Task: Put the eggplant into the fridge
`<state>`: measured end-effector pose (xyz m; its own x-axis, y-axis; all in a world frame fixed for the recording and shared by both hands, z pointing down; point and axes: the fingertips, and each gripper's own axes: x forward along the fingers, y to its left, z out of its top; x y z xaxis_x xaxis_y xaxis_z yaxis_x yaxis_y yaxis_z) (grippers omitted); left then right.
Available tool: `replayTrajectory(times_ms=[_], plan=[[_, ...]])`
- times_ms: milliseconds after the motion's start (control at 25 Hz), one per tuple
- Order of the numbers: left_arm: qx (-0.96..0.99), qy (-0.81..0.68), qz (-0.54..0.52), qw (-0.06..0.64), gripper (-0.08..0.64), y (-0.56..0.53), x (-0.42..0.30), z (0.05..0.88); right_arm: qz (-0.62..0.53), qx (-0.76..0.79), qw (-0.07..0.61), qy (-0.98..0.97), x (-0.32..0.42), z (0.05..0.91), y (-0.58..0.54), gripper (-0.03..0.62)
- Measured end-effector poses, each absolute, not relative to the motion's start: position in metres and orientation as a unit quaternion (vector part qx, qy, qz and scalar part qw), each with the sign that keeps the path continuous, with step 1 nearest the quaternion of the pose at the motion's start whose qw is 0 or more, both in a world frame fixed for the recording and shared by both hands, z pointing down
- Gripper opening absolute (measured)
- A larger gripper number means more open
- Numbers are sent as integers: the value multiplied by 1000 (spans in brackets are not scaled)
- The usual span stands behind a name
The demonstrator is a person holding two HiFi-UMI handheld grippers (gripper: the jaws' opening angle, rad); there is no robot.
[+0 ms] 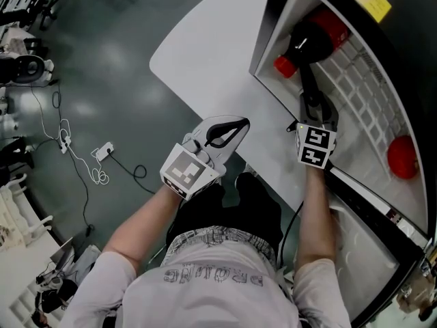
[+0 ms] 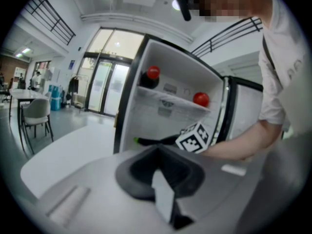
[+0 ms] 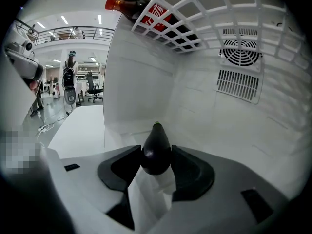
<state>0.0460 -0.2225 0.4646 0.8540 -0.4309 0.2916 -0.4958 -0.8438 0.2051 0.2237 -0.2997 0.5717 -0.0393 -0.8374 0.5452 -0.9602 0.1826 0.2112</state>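
Inside the fridge (image 3: 209, 121), the right gripper (image 3: 156, 156) clamps the eggplant (image 3: 156, 145) between its jaws.

Three views, all toward fridge (image 1: 356, 96)

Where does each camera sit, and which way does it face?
Head view: on the head, steeply down at table and open fridge; torso, left tool, right tool.
Left gripper view: on left tool, facing fridge front; right forearm.
Right gripper view: inside fridge, facing back wall; jaws clamp eggplant.
Shared: bottle in all three.
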Motion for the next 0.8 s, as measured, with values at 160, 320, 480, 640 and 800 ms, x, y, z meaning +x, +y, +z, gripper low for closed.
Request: replayTrajectory(times_ms=[160, 320, 480, 640, 800], plan=[[952, -244, 119, 139, 9, -220, 48, 469, 110, 629, 300, -709, 225, 582, -299, 190], [952, -246, 120, 138, 9, -224, 46, 470, 112, 630, 304, -706, 227, 586, -303, 190], [951, -247, 123, 137, 9, -224, 45, 469, 112, 632, 307, -703, 228, 588, -303, 190], [951, -247, 124, 137, 9, -223, 45, 468, 111, 632, 308, -702, 228, 588, -303, 192], [953, -245, 122, 132, 9, -222, 44, 466, 112, 632, 308, -702, 229, 588, -304, 209]])
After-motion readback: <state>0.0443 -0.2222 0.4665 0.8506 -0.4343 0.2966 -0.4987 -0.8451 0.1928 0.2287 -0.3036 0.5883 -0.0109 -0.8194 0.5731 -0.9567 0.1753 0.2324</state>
